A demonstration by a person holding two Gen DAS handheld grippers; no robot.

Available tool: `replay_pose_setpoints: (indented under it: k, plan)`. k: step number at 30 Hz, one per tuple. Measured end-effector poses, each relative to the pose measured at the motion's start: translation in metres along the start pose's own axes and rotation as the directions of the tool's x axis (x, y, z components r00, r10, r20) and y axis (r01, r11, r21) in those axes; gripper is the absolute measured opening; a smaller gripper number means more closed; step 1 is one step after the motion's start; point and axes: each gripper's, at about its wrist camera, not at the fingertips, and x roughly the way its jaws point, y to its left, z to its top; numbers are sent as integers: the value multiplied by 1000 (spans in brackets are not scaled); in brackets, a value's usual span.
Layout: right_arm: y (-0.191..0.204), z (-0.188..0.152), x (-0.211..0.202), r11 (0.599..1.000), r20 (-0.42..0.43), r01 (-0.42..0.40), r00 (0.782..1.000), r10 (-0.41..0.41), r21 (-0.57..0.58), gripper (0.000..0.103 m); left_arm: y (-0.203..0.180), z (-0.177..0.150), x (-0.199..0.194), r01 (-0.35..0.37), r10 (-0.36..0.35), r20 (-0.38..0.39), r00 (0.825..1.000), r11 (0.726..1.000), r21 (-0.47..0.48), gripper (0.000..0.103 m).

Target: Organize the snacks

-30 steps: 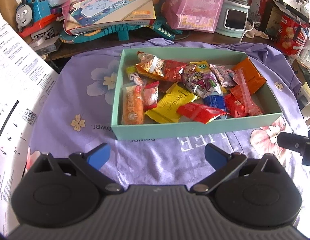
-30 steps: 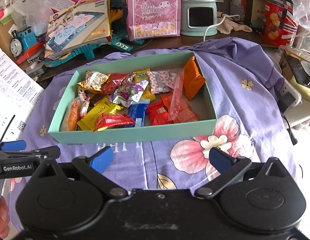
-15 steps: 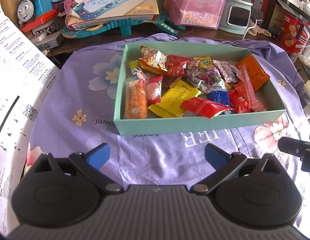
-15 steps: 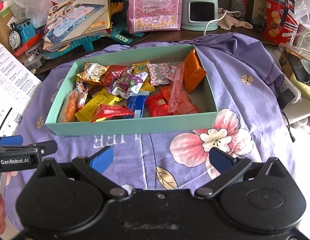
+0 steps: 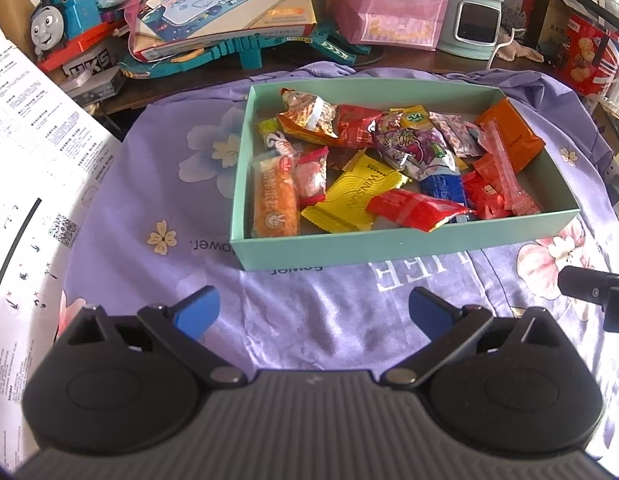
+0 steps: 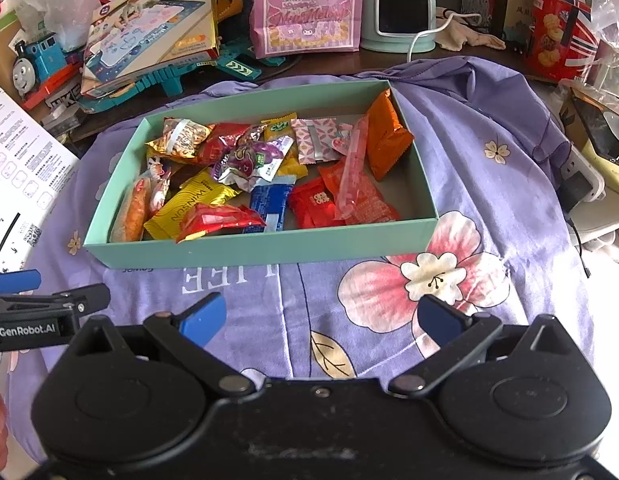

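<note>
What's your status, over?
Both tongs, left and right, open, empty. Snacks piled in teal box. Nothing in the way.

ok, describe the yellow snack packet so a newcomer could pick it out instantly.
Start at the mint-green box on the purple flowered cloth. Look in its near-left part, just right of the orange bar-shaped pack. The yellow packet is the only large plain yellow wrapper there, with ridged lines and dark lettering, and a red packet overlaps its near corner.

"winson" on the yellow packet [image 6: 189, 210], "happy birthday" on the pink bag [image 6: 307, 4], "genrobot.ai" on the left gripper [image 6: 27, 330]
</note>
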Motion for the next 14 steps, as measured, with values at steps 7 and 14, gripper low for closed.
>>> replay_pose_setpoints:
  k: [7,14]
  plan:
    - [-1,2,5,1000,-8,-3,1000,3,0,103,2,1,5,-5,5,-11,1000,1000,5,103]
    - [-2,1,12,1000,-36,-7,999,7,9,103,1,-1,10,-16,16,-30,999,1000,14,103]
